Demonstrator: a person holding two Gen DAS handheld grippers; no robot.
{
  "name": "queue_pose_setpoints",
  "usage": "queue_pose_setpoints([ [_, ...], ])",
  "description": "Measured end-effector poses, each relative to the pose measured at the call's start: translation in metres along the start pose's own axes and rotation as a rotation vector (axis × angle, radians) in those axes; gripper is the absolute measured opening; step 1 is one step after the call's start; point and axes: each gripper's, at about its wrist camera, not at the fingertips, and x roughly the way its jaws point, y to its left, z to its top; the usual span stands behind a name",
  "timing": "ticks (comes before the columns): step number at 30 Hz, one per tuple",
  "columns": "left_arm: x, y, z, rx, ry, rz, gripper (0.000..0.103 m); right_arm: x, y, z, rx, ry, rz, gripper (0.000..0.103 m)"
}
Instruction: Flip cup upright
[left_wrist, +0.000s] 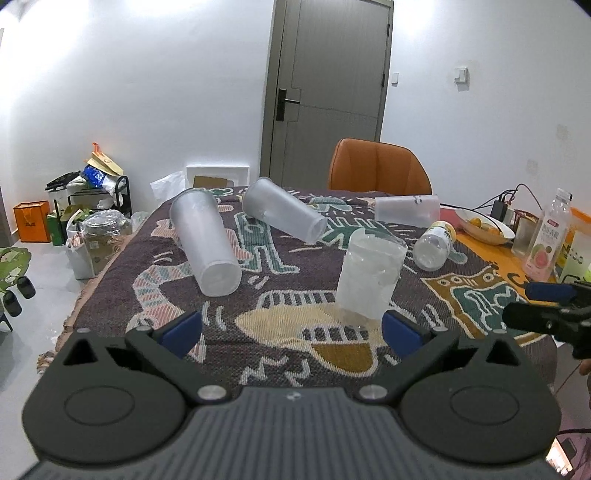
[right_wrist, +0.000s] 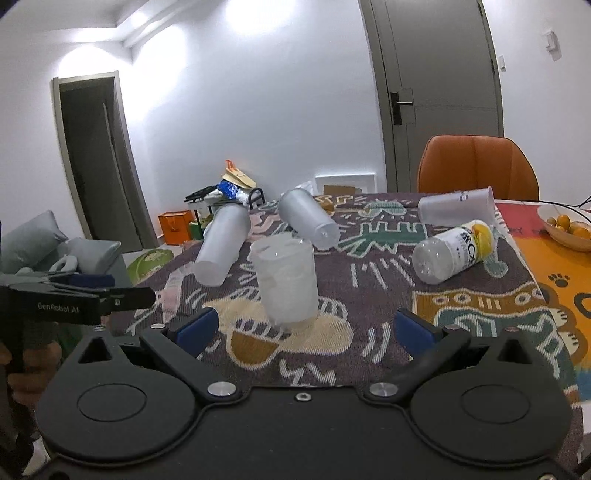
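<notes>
Item: crumpled clear plastic cup (left_wrist: 369, 275), stood mouth-up on patterned woven cloth (left_wrist: 280, 343), just ahead of your tongs. Your left gripper (left_wrist: 291, 330) and right gripper (right_wrist: 304, 328): both wide, empty. Three frosted tumblers (left_wrist: 205, 242) lay on sides. Step judged: one flip done; next, you needed to reach nearest tumbler.

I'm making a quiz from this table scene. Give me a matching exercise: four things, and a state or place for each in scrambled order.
Things:
1. clear cup
2. frosted cup
3. bottle with yellow label
4. guava drink bottle

States:
A. lying on the blanket, bottom toward the camera
B. standing beside the fruit bowl
C. standing on the blanket, nearest the tools
D. lying at the blanket's left side

Pairs: 1-C, 2-D, 3-A, 4-B
</notes>
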Motion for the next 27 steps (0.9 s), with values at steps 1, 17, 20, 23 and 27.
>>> queue_pose_setpoints([
  [1, -0.001, 0.0, -0.001, -0.002, 0.004, -0.001, 0.103, -0.001, 0.001, -0.002, -0.002, 0.003, -0.002, 0.103],
  [17, -0.011, 0.001, -0.004, 0.007, -0.002, -0.001, 0.103, -0.007, 0.001, -0.001, 0.008, -0.008, 0.001, 0.103],
  [20, -0.013, 0.0, -0.004, 0.01, -0.004, -0.002, 0.103, -0.007, 0.002, -0.001, 0.006, -0.008, 0.002, 0.103],
  [23, -0.013, 0.0, -0.003, 0.009, -0.004, -0.003, 0.103, -0.007, 0.002, -0.001, 0.006, -0.008, 0.001, 0.103],
  [27, -0.013, 0.0, -0.003, 0.011, -0.004, -0.003, 0.103, -0.008, 0.001, -0.001, 0.009, -0.009, -0.001, 0.103],
])
